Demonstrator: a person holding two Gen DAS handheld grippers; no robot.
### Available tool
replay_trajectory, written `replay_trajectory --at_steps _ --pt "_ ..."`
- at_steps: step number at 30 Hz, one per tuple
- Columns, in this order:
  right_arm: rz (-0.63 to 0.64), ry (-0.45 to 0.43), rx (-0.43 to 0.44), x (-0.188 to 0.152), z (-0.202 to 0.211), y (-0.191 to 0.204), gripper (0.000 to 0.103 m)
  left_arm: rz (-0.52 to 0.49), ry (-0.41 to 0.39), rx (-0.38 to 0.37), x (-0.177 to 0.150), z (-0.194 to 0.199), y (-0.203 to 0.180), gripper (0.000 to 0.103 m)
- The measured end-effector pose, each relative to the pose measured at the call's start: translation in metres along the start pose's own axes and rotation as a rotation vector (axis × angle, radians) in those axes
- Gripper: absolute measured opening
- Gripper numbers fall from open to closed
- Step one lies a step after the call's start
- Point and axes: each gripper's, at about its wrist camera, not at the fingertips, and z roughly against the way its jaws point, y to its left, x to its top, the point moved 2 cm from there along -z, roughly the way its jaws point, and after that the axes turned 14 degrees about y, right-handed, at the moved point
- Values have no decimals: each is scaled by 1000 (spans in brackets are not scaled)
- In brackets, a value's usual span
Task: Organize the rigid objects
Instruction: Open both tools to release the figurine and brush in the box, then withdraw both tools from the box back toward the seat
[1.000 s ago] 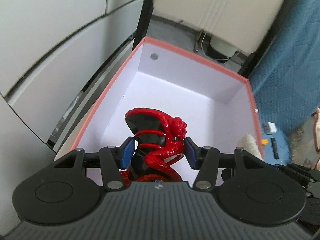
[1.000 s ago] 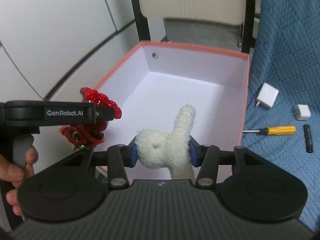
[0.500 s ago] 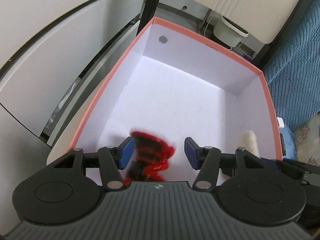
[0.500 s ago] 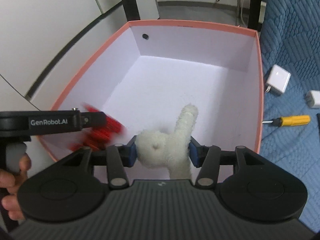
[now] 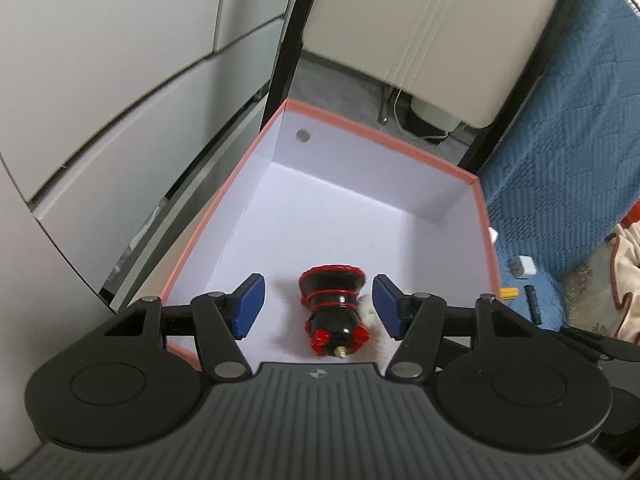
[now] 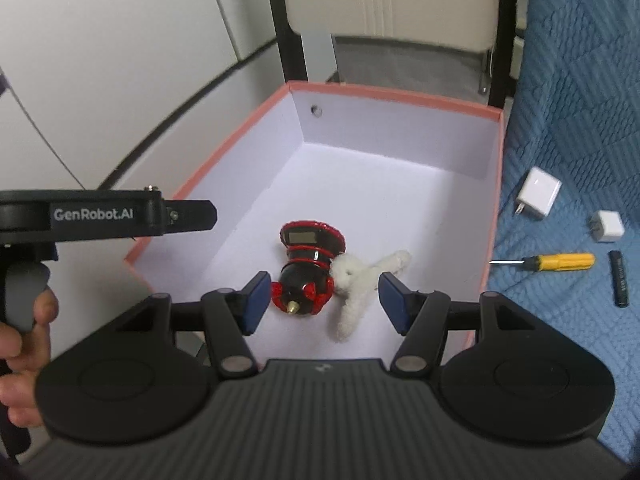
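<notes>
A red and black figurine (image 5: 333, 309) lies on its side on the white floor of the pink-rimmed box (image 5: 382, 145). It also shows in the right wrist view (image 6: 309, 266). A white plush toy (image 6: 362, 279) lies against its right side, partly hidden in the left wrist view (image 5: 370, 312). My left gripper (image 5: 318, 306) is open and empty above the figurine. My right gripper (image 6: 322, 302) is open and empty above both toys. The left gripper's body (image 6: 108, 216) shows at the left of the right wrist view.
On the blue quilted cover right of the box (image 6: 400, 90) lie two white chargers (image 6: 539, 193) (image 6: 607, 226), a yellow screwdriver (image 6: 558, 261) and a black stick (image 6: 619, 283). White cabinet fronts stand on the left. A chair stands behind the box.
Both grippers opened and rose. The figurine dropped from the left gripper and the plush toy from the right; both now lie on the box floor.
</notes>
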Motion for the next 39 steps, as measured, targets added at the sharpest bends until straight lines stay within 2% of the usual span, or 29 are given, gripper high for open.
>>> replay_trajectory --at_steps 11,15,30,39 --pt "-5 -99 -32 -39 70 -12 62 -14 -99 -20 -43 70 -39 65" --pt "-14 -129 -48 -57 92 -20 62 -59 -130 -32 -58 91 -63 65" --pt "-84 -211 -119 -130 169 -73 62 -151 -174 -88 -128 133 -144 65" --pt "-152 -251 -161 -176 209 -107 62 -233 -173 -132 -164 139 -192 65"
